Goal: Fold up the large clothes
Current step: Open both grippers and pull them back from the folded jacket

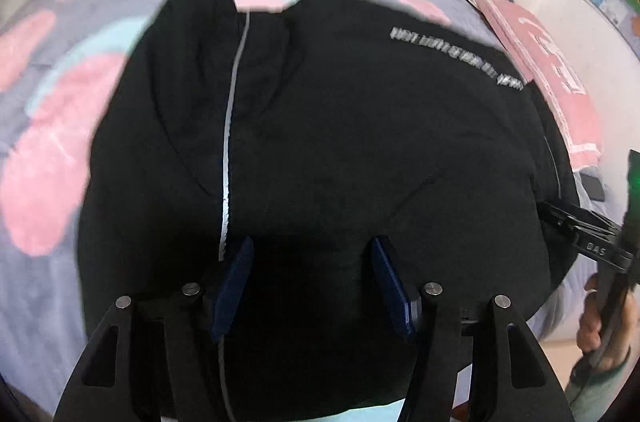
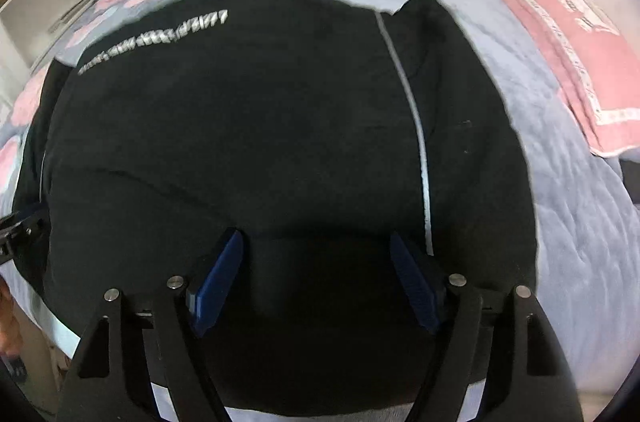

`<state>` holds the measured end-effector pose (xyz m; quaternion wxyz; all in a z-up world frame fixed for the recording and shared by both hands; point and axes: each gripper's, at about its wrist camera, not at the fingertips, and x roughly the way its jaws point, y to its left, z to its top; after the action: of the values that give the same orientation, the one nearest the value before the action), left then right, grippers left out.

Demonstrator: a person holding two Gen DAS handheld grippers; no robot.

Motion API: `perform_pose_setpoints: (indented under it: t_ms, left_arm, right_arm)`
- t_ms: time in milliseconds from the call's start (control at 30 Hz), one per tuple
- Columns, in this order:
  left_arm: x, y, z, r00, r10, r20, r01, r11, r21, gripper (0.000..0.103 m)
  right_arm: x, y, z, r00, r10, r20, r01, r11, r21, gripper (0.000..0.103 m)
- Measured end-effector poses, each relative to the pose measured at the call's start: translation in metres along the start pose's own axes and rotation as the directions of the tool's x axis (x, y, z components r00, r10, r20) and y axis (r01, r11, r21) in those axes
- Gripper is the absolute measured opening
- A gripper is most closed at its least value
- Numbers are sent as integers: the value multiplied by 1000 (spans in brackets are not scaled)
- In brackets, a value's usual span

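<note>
Black garment point(image 1: 340, 142) (pink pillow point(image 1: 552, 78) beside).

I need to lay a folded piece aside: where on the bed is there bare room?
Bare bedspread lies between the black garment and the pink pillow, and beyond the garment's far edge. The middle is crowded: the garment fills it, with both grippers open over it.

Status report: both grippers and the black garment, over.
Left gripper open, right gripper open, both over black garment. Garment spread on bedspread. Pink towel alongside, clear.
</note>
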<state>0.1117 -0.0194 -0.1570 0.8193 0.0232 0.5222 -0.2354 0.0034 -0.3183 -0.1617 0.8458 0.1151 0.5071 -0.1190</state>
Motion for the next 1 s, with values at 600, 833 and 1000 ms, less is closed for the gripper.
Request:
perform_pose_setpoints:
  t_ms: [600,833,1000]
  left_arm:
    - [-209,-112,-9,801,236,550,-335,939,85,82]
    - [-199,-108,-18,806,282,520,-367,928,65,82]
    - [-182,-107,-18,826,281,488,-360,930,73,82]
  right_arm:
    - [-208,69,-9,898,-5,439,7,1000,-5,99]
    - [-212,76,-14,888,-36,459,49,999,-16,99]
    - [-198,74,-15,905,-14,424,28,999,-26,99]
